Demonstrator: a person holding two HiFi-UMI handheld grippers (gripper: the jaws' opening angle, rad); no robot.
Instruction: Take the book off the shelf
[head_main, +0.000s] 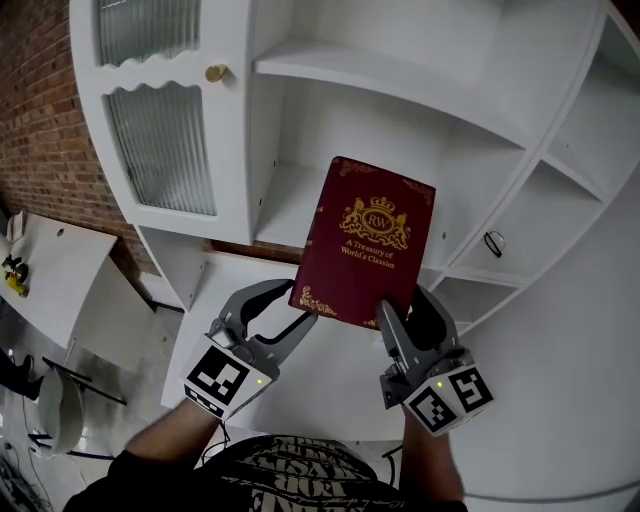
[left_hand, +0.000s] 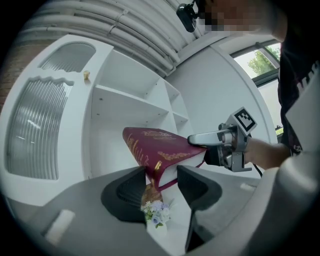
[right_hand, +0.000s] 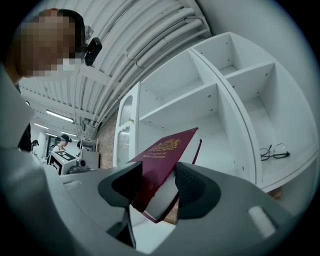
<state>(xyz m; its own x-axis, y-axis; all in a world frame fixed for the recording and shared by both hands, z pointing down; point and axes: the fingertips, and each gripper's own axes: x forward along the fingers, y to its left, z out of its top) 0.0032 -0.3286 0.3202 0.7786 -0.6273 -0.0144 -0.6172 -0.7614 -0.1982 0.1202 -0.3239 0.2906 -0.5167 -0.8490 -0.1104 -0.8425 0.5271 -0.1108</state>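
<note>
A dark red hardcover book (head_main: 370, 245) with gold lettering hangs upright in the air in front of the white shelf unit (head_main: 400, 90), off its boards. My right gripper (head_main: 408, 310) is shut on the book's lower right corner; the right gripper view shows the book (right_hand: 165, 155) clamped between both jaws of the right gripper (right_hand: 157, 182). My left gripper (head_main: 287, 308) is at the lower left corner with its jaws spread. In the left gripper view the left gripper (left_hand: 162, 182) has the spine corner of the book (left_hand: 160, 147) between its jaws, with gaps on both sides.
A pair of glasses (head_main: 494, 243) lies in a right-hand shelf compartment. A cabinet door with ribbed glass (head_main: 160, 140) and a gold knob (head_main: 215, 73) stands at the left. A small bunch of flowers (left_hand: 155, 212) sits below the book. A white table (head_main: 50, 260) and brick wall are far left.
</note>
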